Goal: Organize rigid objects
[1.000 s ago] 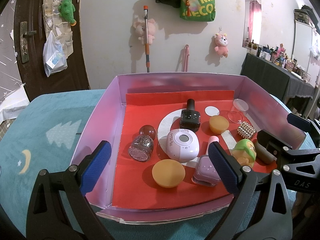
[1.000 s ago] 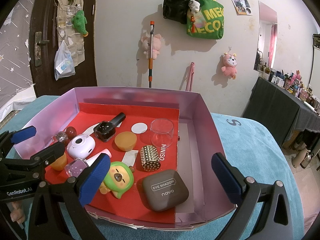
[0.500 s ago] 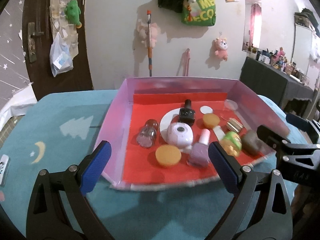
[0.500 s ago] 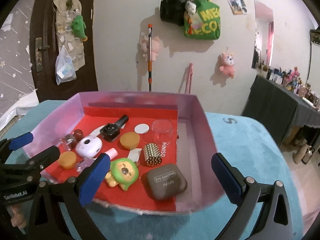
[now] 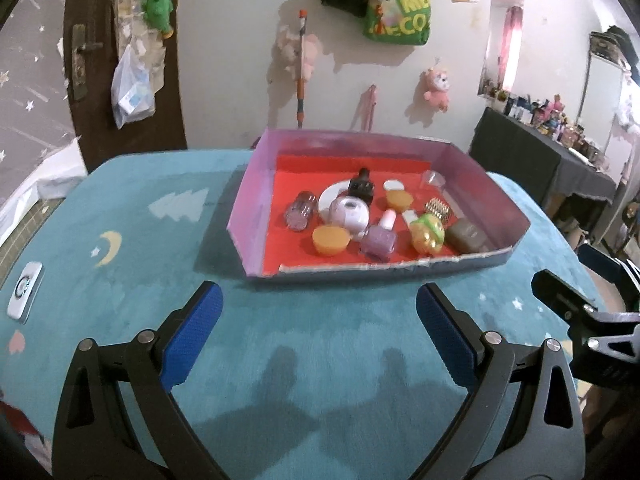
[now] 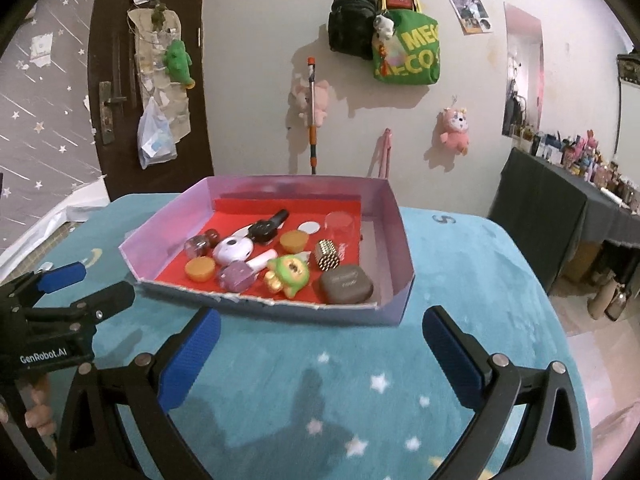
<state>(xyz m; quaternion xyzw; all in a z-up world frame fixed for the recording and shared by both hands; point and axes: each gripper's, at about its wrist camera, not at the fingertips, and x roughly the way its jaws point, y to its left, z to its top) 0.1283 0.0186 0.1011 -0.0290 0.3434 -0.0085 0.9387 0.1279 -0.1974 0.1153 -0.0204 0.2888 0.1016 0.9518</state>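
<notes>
— On the table (image 5: 320, 344), what is sitting there?

— A box (image 5: 256, 216) with lilac walls and a red floor is lying on the teal cloth, ahead of both tools. Inside, a white pod (image 5: 349, 214) is resting near the middle, an orange puck (image 5: 330, 240) just in front of it, and a purple bottle (image 5: 380, 240) is lying on its side beside the puck. A green toy (image 6: 289, 274) and a brown case (image 6: 346, 284) are sitting toward the near right corner.

— And the tools?

— The left tool (image 5: 316, 340) is hanging over bare cloth with its blue pads spread wide, holding nothing. The right tool (image 6: 318, 360) is doing the same, jaws wide apart, gripping nothing.

— Anything hard to read?

— The case's lettering is blurring out in both views. A clear cup (image 6: 339, 222) at the back is barely showing against the red. The near wall is cutting off the bottom of the front items, and a small white device (image 5: 25, 292) is lying far left on the cloth, too distorted to identify.
</notes>
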